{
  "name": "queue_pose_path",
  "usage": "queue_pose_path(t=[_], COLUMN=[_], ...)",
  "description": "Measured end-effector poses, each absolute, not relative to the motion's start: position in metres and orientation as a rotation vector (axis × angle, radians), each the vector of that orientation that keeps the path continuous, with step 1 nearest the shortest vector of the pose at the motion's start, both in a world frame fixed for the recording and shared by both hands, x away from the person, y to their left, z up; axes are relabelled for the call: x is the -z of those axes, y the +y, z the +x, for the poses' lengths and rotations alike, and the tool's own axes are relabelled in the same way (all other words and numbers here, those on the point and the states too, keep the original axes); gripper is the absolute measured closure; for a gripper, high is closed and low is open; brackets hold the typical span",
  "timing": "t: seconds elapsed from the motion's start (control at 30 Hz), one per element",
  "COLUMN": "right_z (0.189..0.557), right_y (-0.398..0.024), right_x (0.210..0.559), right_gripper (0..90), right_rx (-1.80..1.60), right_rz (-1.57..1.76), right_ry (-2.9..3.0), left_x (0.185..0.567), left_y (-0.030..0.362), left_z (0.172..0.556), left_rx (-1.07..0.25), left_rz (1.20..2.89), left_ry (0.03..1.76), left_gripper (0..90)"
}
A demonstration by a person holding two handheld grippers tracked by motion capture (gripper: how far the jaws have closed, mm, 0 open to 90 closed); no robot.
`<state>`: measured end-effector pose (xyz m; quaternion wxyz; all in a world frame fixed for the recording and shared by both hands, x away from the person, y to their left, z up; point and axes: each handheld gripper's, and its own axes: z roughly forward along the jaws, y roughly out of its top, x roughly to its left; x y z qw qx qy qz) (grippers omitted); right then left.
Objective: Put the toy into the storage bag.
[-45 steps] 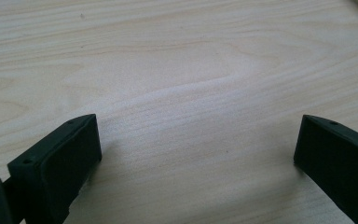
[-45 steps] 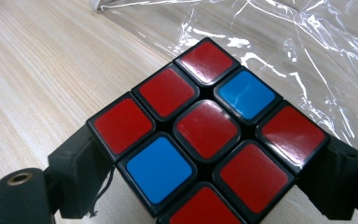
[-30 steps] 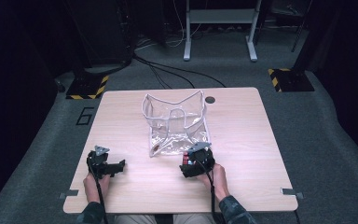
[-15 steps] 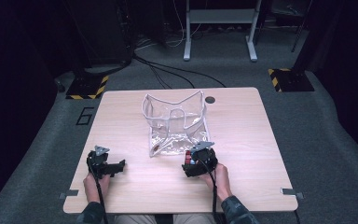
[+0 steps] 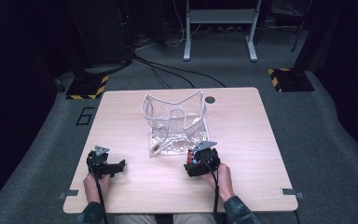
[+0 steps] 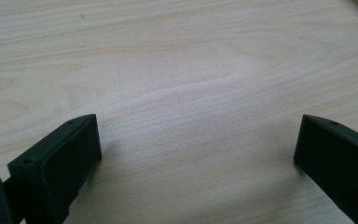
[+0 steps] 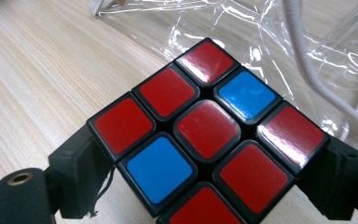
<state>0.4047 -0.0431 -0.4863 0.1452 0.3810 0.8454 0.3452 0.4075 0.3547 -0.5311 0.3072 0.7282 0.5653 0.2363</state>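
My right gripper (image 5: pixel 193 161) is shut on a puzzle cube (image 7: pixel 207 128) with red and blue stickers; in the right gripper view its black jaws press on the cube's two opposite corners. The cube (image 5: pixel 191 154) hangs just above the table at the near edge of a clear plastic bag (image 5: pixel 175 123) with a white rim, which stands open in the table's middle. The bag's glossy film (image 7: pixel 242 37) lies right behind the cube. My left gripper (image 5: pixel 117 165) rests at the front left with its jaws wide open over bare wood (image 6: pixel 191 93), nothing between them.
The light wooden table (image 5: pixel 261 140) has a round cable hole (image 5: pixel 209 99) at the back. A small brown thing (image 5: pixel 156 146) lies inside the bag near its front left corner. Black cables and a white stand's legs (image 5: pixel 219 46) are on the floor beyond.
The right hand has drifted slightly toward the front of the table with the cube held. The left gripper and the bag stay where they were.
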Motion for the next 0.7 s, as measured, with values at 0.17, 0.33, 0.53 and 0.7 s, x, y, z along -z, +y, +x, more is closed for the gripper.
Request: queue_pose_path(t=[0.17,0.33,0.53,0.7], right_z=[0.404,0.402,0.401,0.401], right_y=[-0.047,-0.051,-0.056,-0.063], right_x=[0.485,0.483,0.480,0.476], right_gripper=[13.5,13.4,13.5,13.5], right_rx=[-0.997,-0.996,-0.985,-0.984], right_rz=[1.097,1.104,1.120,1.115], right_ry=[2.430,2.421,2.414,2.398], left_x=[0.531,0.531,0.531,0.531], left_y=[0.355,0.355,0.355,0.355], left_z=[0.408,0.408,0.408,0.408], left_rx=[-0.625,-0.625,-0.624,-0.625], left_rz=[1.927,1.927,1.929,1.927], left_ry=[1.494,1.495,1.493,1.495], left_gripper=[0.4,0.4,0.4,0.4])
